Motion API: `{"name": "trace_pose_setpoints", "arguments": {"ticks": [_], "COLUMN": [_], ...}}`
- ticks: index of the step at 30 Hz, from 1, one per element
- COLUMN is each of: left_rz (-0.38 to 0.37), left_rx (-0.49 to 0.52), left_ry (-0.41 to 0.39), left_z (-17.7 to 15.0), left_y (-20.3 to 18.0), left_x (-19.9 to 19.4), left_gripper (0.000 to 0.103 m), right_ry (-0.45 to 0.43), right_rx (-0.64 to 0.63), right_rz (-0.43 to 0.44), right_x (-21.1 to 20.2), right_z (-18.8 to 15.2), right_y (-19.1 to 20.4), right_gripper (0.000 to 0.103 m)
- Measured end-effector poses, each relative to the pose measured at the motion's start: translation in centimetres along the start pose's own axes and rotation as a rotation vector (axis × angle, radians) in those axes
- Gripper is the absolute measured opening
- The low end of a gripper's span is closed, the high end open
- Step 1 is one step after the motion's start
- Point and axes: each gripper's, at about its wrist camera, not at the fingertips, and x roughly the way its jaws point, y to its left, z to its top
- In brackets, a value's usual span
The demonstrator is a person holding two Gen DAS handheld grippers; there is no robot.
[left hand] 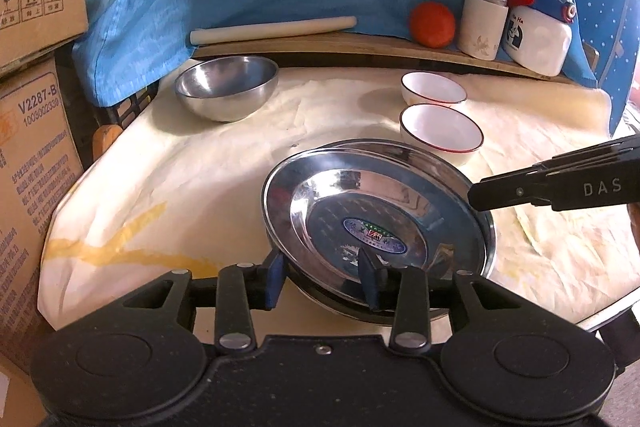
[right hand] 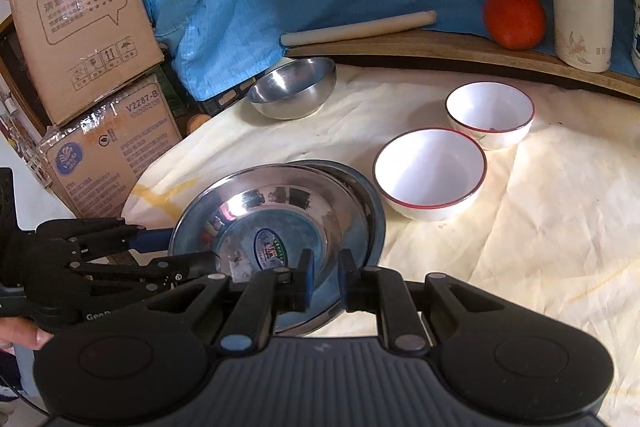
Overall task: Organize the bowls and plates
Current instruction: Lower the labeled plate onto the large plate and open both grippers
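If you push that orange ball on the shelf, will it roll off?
Probably yes. The orange ball looks round and smooth, so a nudge would likely send it rolling. The wooden shelf shows no raised edge, and only the white canister beside it might stop it.

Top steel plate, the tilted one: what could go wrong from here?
The top steel plate sits tilted on the lower plate, pinched only at its rim by the right gripper. The fingers of the left gripper straddle the rim loosely, so it may slip and clatter. The nearest white bowl stands close behind; a swing could knock it.
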Motion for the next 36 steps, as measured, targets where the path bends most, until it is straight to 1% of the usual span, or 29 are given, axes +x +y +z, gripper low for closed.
{"name": "trace_pose_setpoints", "arguments": {"ticks": [4,6,8,10,13,14,17,18,21,23,24,25,26,27,31,33,35,36], "left_rz": [0.012,0.009,0.003,0.001,-0.009,-0.013,-0.005,0.000,0.002,0.005,0.007,0.011,0.015,0.021,0.027,0.046,0.066,0.076], "left_rx": [0.022,0.033,0.036,0.043,0.030,0.025,0.022,0.020,0.015,0.010,0.002,-0.012,-0.032,-0.059,-0.176,-0.229,-0.263,-0.277], "left_ry": [-0.007,-0.002,0.007,0.011,0.017,0.017,0.003,-0.004,-0.025,-0.037,-0.046,-0.053,-0.062,-0.073,-0.091,-0.104,-0.122,-0.130], "left_z": [-0.1,-0.1,-0.1,-0.1,-0.3,-0.3,-0.3,-0.3,-0.2,-0.1,0.0,0.0,0.1,0.2,0.8,1.0,1.4,1.5], "left_y": [-0.4,-0.6,-0.8,-0.8,-0.7,-0.6,-0.5,-0.4,-0.2,0.1,0.3,0.6,1.0,1.5,3.7,4.7,5.6,6.0], "left_x": [0.1,0.1,0.2,0.2,0.3,0.3,0.1,-0.1,-0.6,-0.8,-0.8,-0.9,-0.9,-0.9,-0.5,-0.4,-0.1,0.0], "left_gripper": [0.047,0.056,0.060,0.061,0.065,0.070,0.078,0.081,0.082,0.083,0.085,0.088,0.094,0.098,0.099,0.101,0.101,0.102], "right_ry": [-0.003,-0.007,-0.013,-0.017,-0.023,-0.023,-0.028,-0.029,-0.036,-0.042,-0.046,-0.050,-0.055,-0.060,-0.078,-0.086,-0.090,-0.091], "right_rx": [0.009,0.013,0.017,0.020,0.028,0.030,0.038,0.040,0.046,0.051,0.052,0.055,0.057,0.060,0.072,0.078,0.083,0.087], "right_rz": [-0.003,-0.005,-0.005,-0.004,0.002,0.002,0.001,0.001,-0.002,0.000,0.002,0.004,0.004,0.002,0.001,0.008,0.007,0.006], "right_x": [-0.1,-0.3,-0.4,-0.5,-0.6,-0.5,-0.6,-0.6,-0.7,-0.8,-0.8,-0.8,-0.8,-0.8,-0.5,-0.2,0.2,0.4], "right_z": [-0.2,-0.2,-0.1,0.0,0.0,0.1,0.1,0.2,0.3,0.4,0.5,0.6,0.7,0.9,1.5,1.9,2.3,2.5], "right_y": [-0.4,-0.5,-0.6,-0.6,-0.7,-0.7,-0.8,-0.9,-1.0,-1.0,-1.0,-1.0,-1.1,-1.2,-1.5,-1.7,-1.9,-2.0], "right_gripper": [0.016,0.019,0.023,0.026,0.036,0.040,0.046,0.046,0.050,0.057,0.058,0.062,0.067,0.069,0.089,0.092,0.097,0.097]}}
